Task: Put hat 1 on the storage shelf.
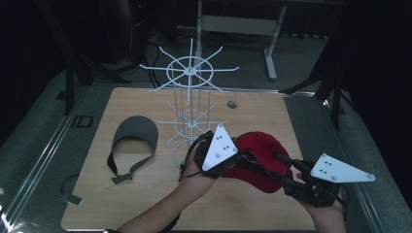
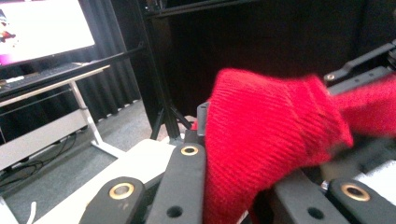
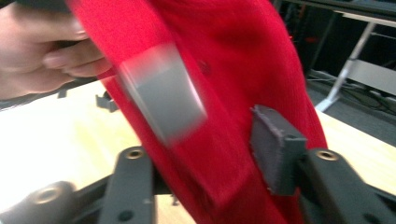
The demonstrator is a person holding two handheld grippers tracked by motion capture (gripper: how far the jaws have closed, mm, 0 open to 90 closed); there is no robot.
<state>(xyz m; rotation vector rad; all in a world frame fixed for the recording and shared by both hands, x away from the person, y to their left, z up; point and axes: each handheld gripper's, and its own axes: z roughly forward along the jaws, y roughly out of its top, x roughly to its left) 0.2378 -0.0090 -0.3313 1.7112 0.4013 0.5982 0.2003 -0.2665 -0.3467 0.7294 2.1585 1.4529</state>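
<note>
Holding the red hat (image 1: 256, 160) just above the table (image 1: 145, 204), in front of the white rack (image 1: 190, 104), the person works it with both tongs. The left tongs (image 1: 239, 156) are clenched on the knit fabric, which bunches up between the jaws in the left gripper view (image 2: 271, 140). The right tongs (image 1: 282, 160) stand parted around the hat's other side: in the right gripper view the cloth (image 3: 219, 93) hangs between the jaws, one pad (image 3: 275, 147) lying beside it without visibly pressing, so I judge that side released.

The step looks like regrasping the hat before hanging it on one of the rack's arms. To do it well, keep the left grip firm so the hat does not sag or slip while the right side is free. Bring the right tongs to the rim rather than the crown, and close on one layer of knit, so the opening stays spread. Then lift with both hands level, keeping the fabric clear of the lower spokes, which could snag the weave.

A grey visor (image 1: 136, 133) lies left of the rack, well apart from the hat.
</note>
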